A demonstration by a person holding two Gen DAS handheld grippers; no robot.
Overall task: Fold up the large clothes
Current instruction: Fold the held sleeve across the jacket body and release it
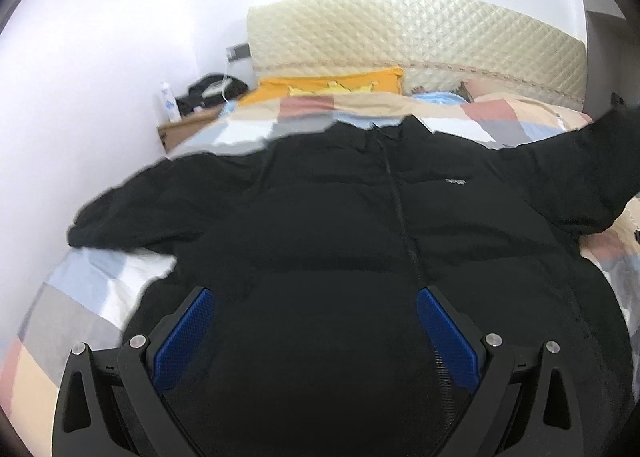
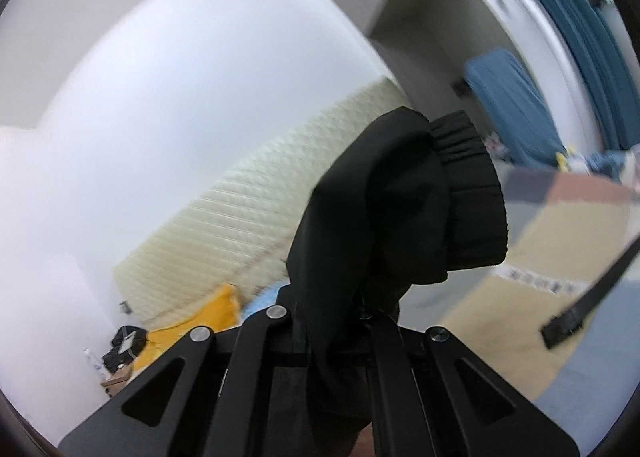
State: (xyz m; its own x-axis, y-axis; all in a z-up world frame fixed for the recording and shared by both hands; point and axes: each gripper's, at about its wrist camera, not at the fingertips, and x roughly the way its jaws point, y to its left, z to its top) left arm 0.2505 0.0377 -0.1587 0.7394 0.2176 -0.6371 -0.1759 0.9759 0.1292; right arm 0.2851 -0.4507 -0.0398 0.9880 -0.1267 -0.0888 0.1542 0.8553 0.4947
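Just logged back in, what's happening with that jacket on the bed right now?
A black puffer jacket lies zipped and face up on the patchwork bedspread. The right gripper is shut on the jacket's sleeve, with the elastic cuff sticking out past the jaws, lifted clear of the bed. The left gripper is open above the jacket's lower front, holding nothing. No fold is laid down yet.

small white logo patch (image 1: 455, 181) on chest of black padded zip jacket (image 1: 320, 225), lettering too blurred to read, no other legible text
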